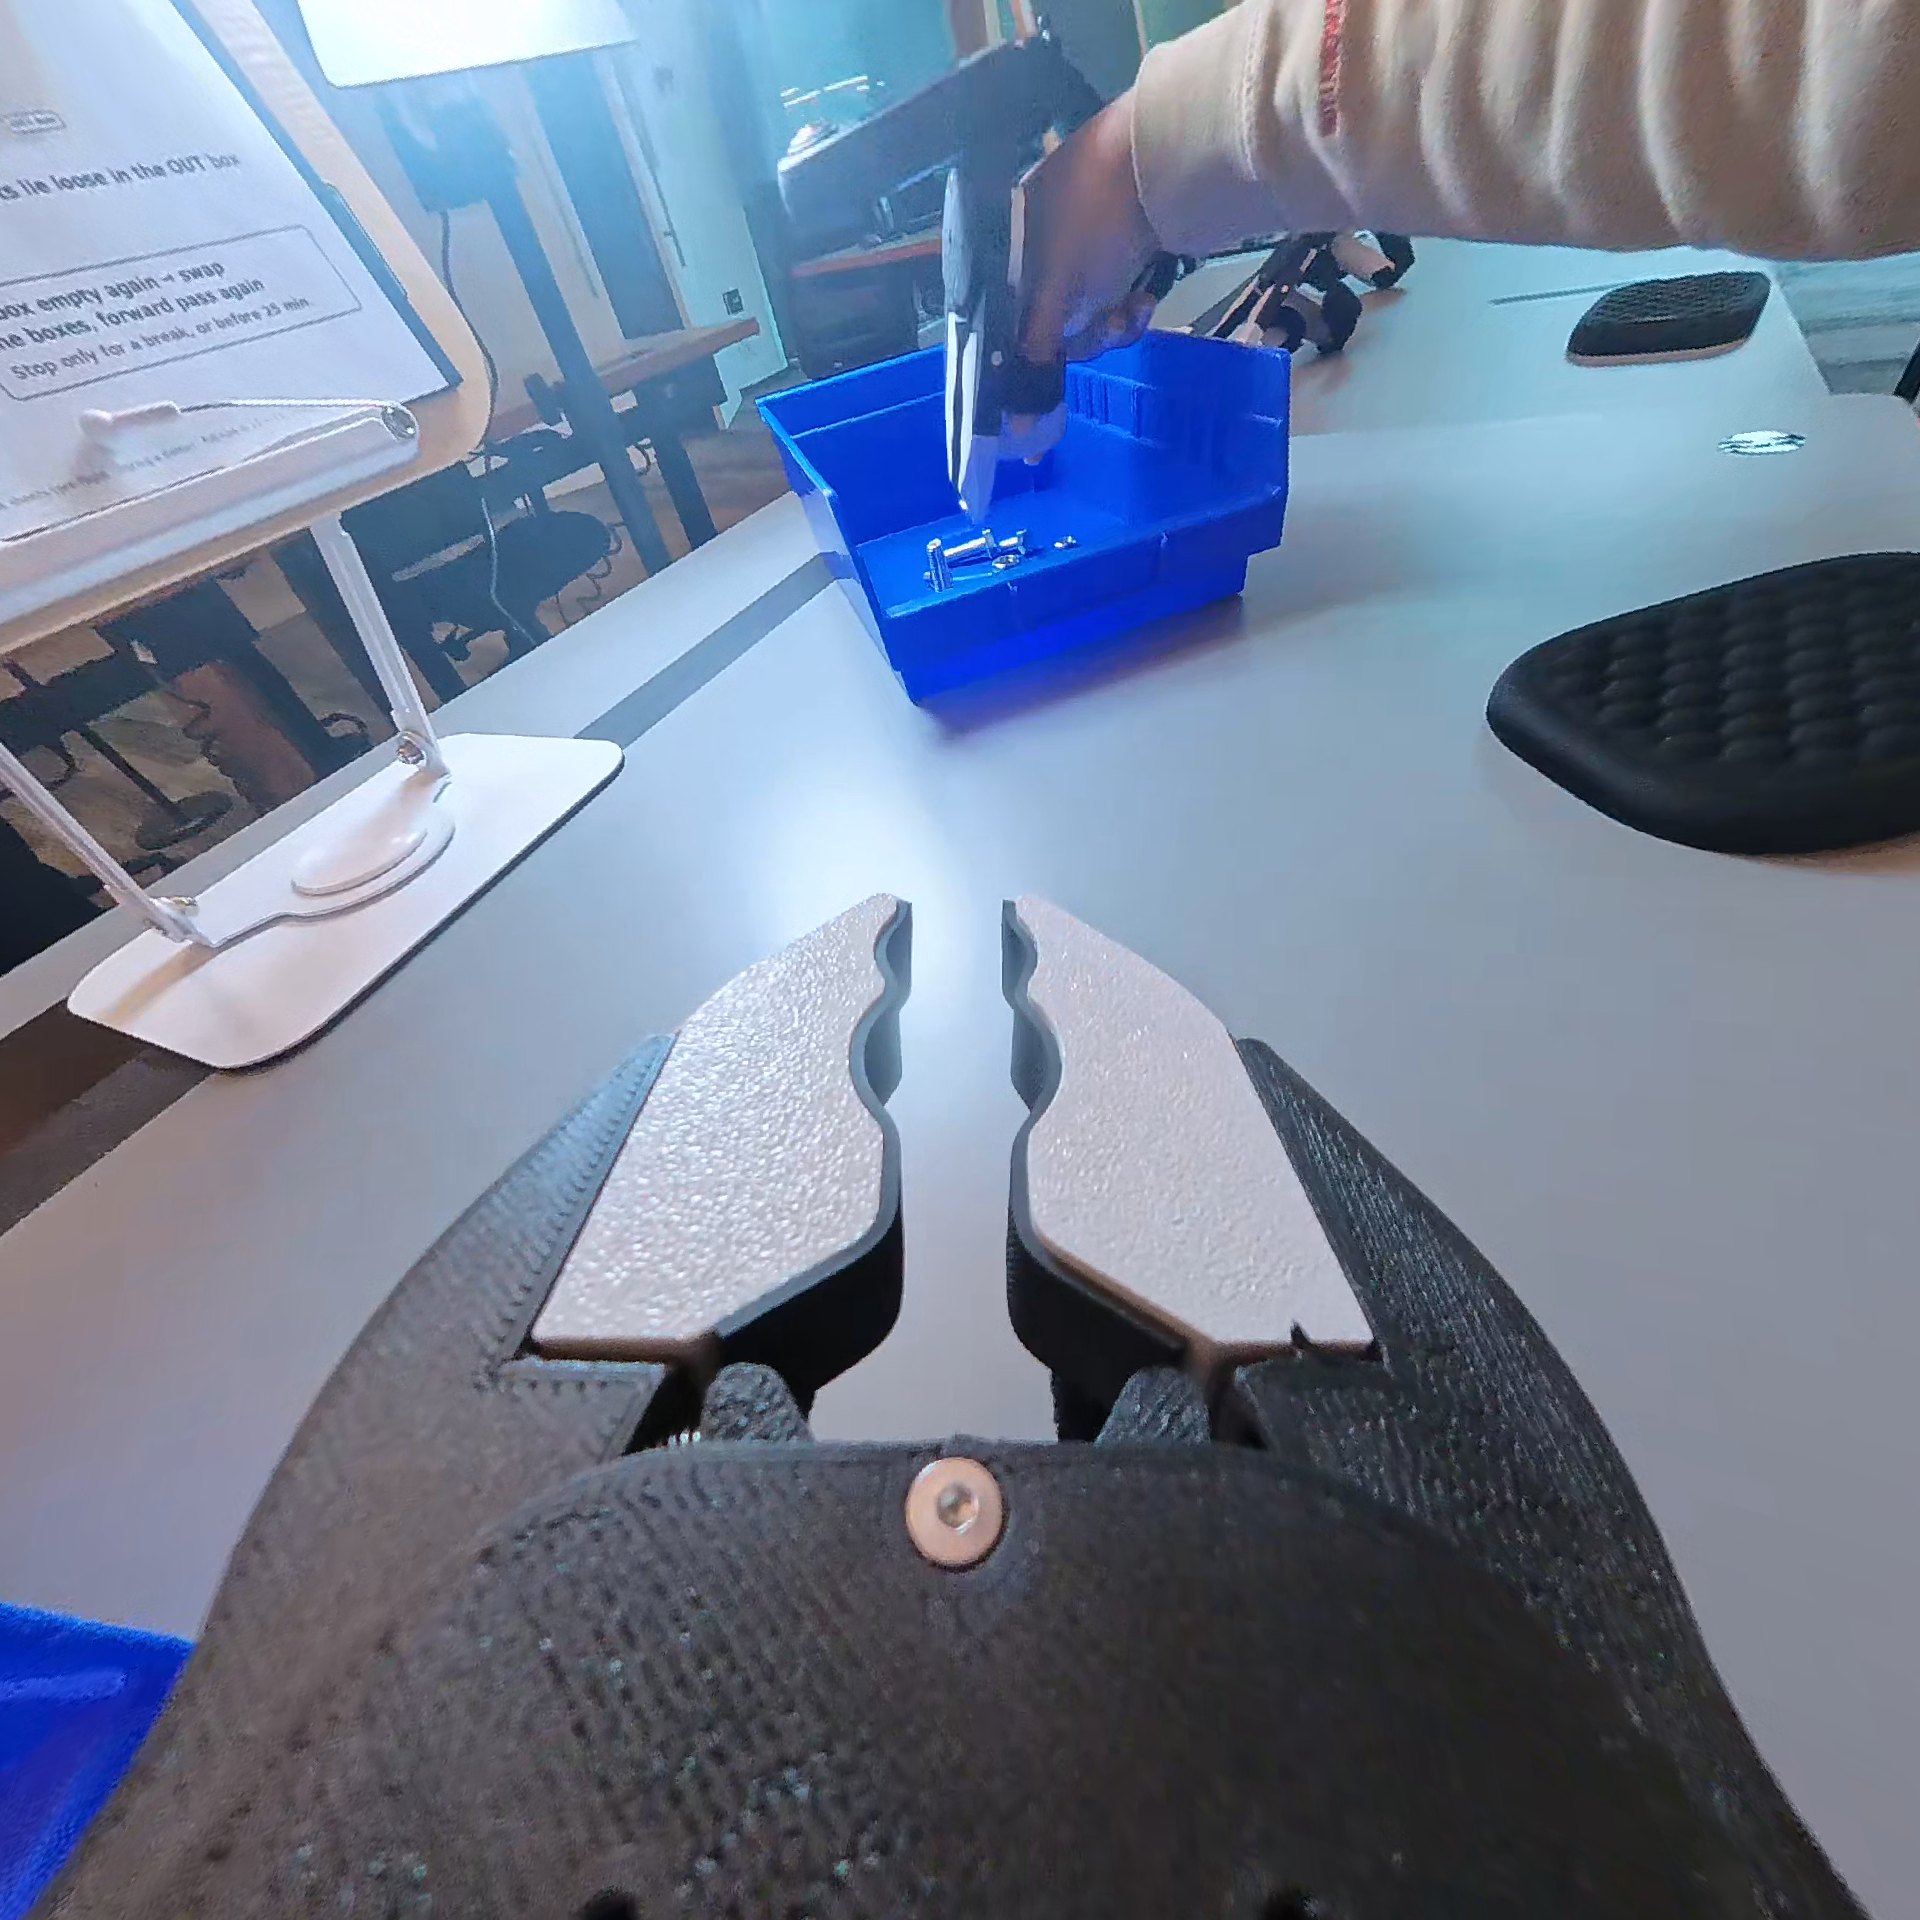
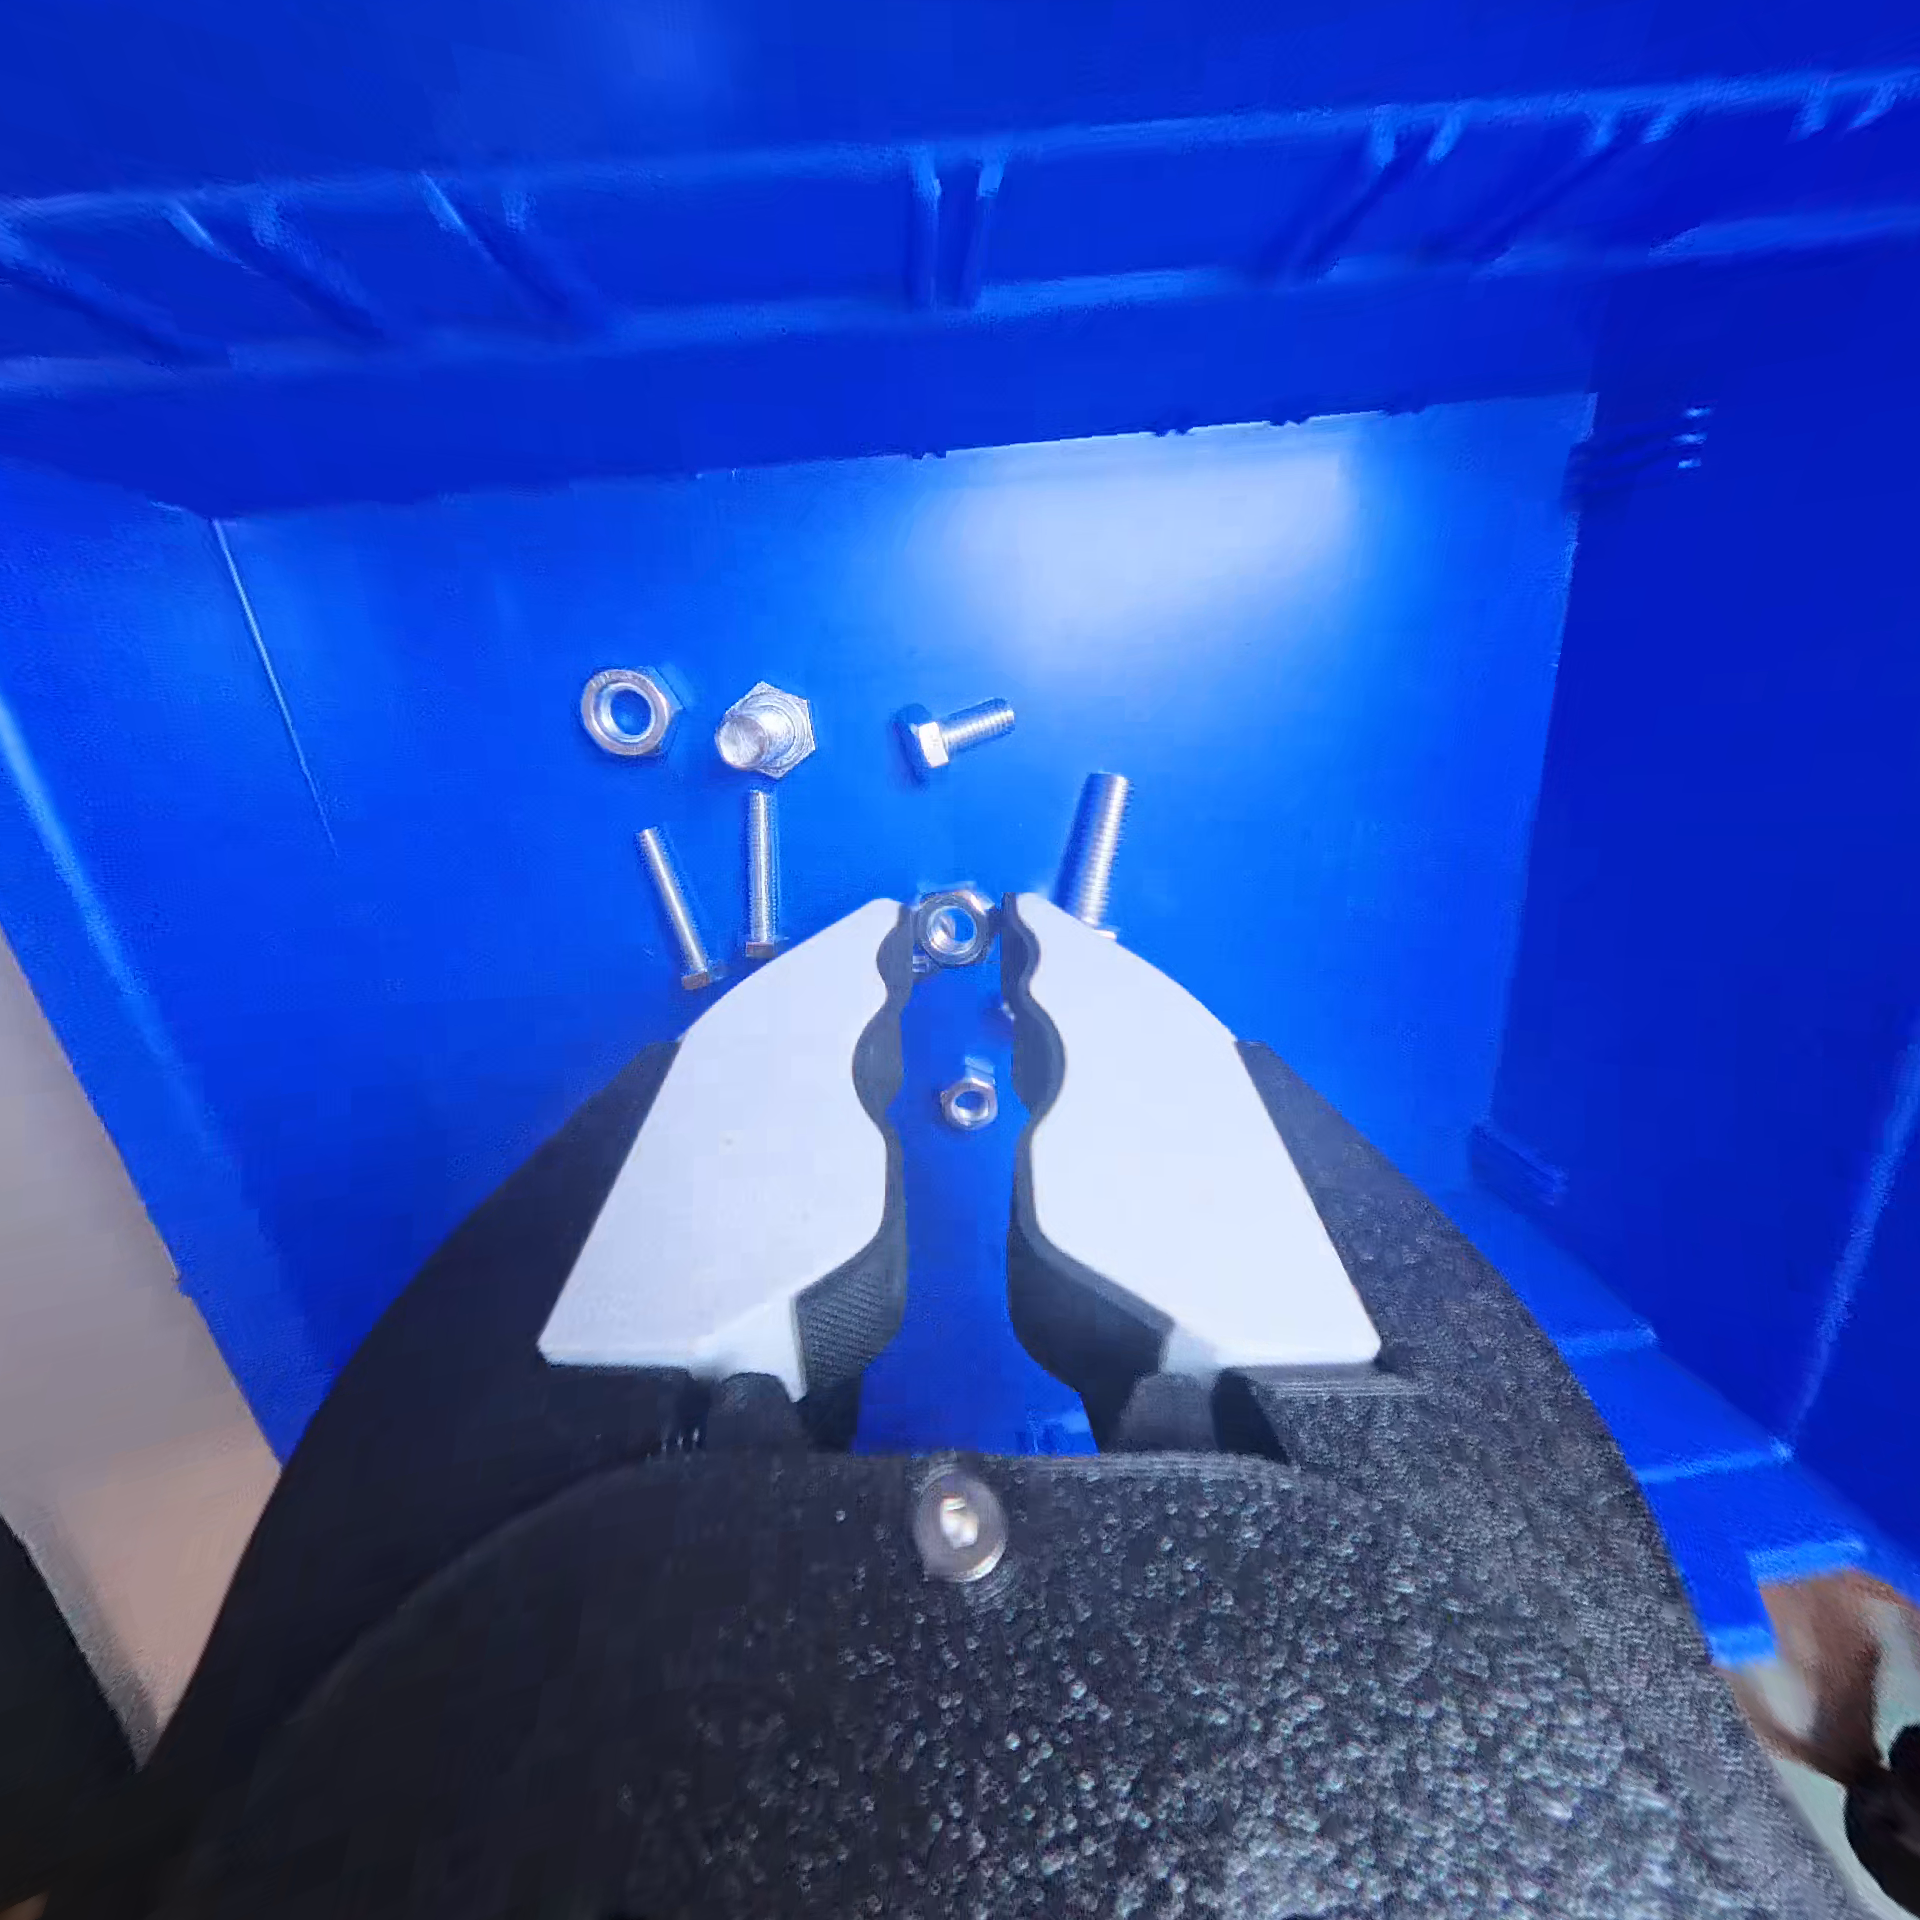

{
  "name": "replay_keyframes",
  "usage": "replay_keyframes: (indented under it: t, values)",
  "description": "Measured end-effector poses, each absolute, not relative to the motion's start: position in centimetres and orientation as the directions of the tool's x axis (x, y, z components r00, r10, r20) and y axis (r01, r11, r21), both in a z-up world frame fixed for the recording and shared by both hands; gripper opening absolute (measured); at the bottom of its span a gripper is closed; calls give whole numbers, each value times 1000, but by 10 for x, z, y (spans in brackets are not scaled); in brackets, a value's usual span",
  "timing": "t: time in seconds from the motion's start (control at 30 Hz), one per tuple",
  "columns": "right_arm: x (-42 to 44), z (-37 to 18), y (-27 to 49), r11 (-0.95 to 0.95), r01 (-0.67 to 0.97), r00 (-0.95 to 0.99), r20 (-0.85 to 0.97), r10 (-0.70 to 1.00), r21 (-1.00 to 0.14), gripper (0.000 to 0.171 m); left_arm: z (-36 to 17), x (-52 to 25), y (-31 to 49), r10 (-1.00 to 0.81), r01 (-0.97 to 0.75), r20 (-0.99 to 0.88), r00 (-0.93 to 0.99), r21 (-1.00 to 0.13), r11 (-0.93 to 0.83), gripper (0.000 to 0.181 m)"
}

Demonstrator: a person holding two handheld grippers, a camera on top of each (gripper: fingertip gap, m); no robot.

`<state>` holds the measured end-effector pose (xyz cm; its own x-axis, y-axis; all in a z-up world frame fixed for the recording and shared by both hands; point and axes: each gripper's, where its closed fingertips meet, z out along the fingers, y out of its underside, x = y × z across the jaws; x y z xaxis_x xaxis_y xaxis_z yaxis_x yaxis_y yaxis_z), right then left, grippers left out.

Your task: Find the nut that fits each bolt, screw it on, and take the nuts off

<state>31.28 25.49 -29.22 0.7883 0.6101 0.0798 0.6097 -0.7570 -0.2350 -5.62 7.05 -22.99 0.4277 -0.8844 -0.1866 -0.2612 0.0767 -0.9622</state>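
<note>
Nuts and bolts are being seen, in the left wrist view, as a small metal cluster (image 1: 982, 556) lying on the floor of a blue bin (image 1: 1174, 582) far across the grey table (image 1: 1299, 1039). The left gripper (image 1: 956, 925) is being held low over bare tabletop, its jaws narrowly parted and empty. The right gripper (image 1: 977, 457) is being lowered steeply into the bin. A white document stand (image 1: 343, 894) is occupying the table's left edge and a black padded rest (image 1: 1725, 707) its right edge; open room is lying between them.

In the right wrist view, the right gripper (image 2: 956, 920) is being closed around a mid-sized hex nut (image 2: 948, 928), which is sitting between the tips; whether it is being pinched already cannot be told. A smaller nut (image 2: 968, 1101) is lying between the fingers, a thick bolt (image 2: 1093, 847) just beside the right tip. Picking appears to be in hand; next, a firm pinch and a straight lift are probably being called for, the bin's walls (image 2: 1683, 831) standing well apart.
</note>
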Motion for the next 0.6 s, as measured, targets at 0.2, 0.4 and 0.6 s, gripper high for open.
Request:
replay_keyframes:
  t: [0.2,0.4,0.6]
  values:
    - [316,-316,258,-775,609,792,71,607,-169,17,-235,-58,76,-895,-246,-134,425,-969,28,16]
    - [315,-298,263,-765,583,807,87,584,-273,24,-234,-60,77,-892,-240,-133,432,-970,28,17]
    - [240,-194,254,-491,481,786,109,609,-726,24,-228,-62,76,-885,-237,-154,440,-970,51,17]
